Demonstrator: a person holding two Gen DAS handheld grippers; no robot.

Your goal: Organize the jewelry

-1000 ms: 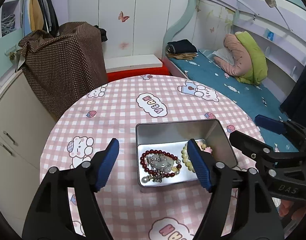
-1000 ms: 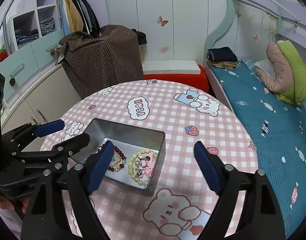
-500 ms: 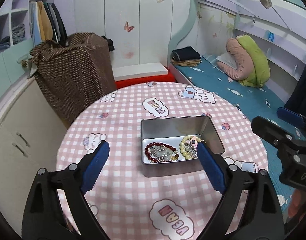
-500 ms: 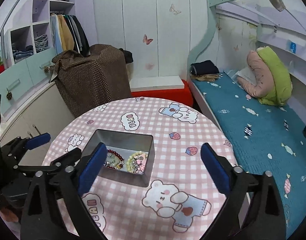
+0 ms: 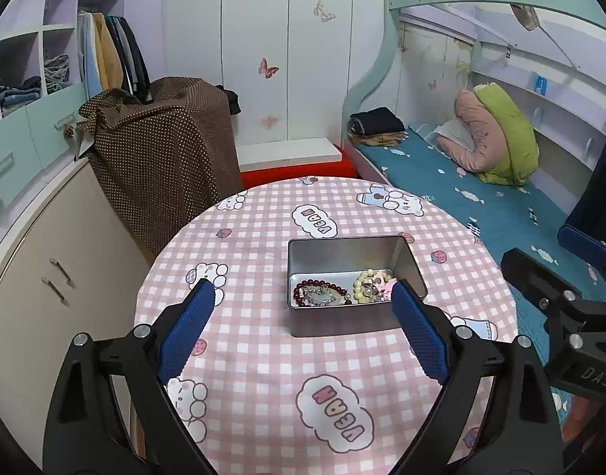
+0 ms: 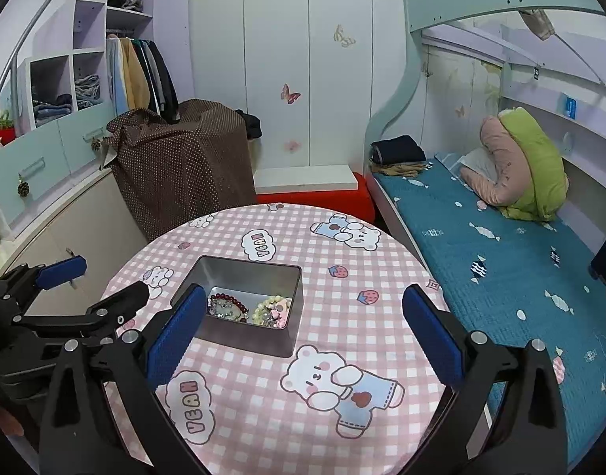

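A: Item one: metal tin (image 5: 352,318), open-topped, standing near the middle of the round table (image 5: 263,376). We are listing two bead bracelets lying flat on its floor, side by side: dark red bracelet (image 5: 320,294) on the left, pale yellow bracelet (image 5: 372,285) on the right, with small silvery pieces tangled among them.

B: Handling, as we are judging it: the bracelets are looking light, limp and slippery, the beads apt to roll between pads. We are recommending a pinch across a single strand where it lies free of the tin wall. The tin is looking stiff, thin-walled and light, likely to slide on the cloth; its rim is the place to hold.

A: Item two: left gripper (image 5: 303,308), fingers spread wide, holding nothing, hovering short of the tin's near wall. Right gripper (image 6: 304,312), likewise spread wide and empty, above the table.

B: Views: the right wrist camera is showing the left gripper's side profile (image 6: 93,289) beside the tin, and the tin's far inner wall. The left wrist camera is giving us the clearer look at the separate beads, and the right gripper at its edge (image 5: 548,261).
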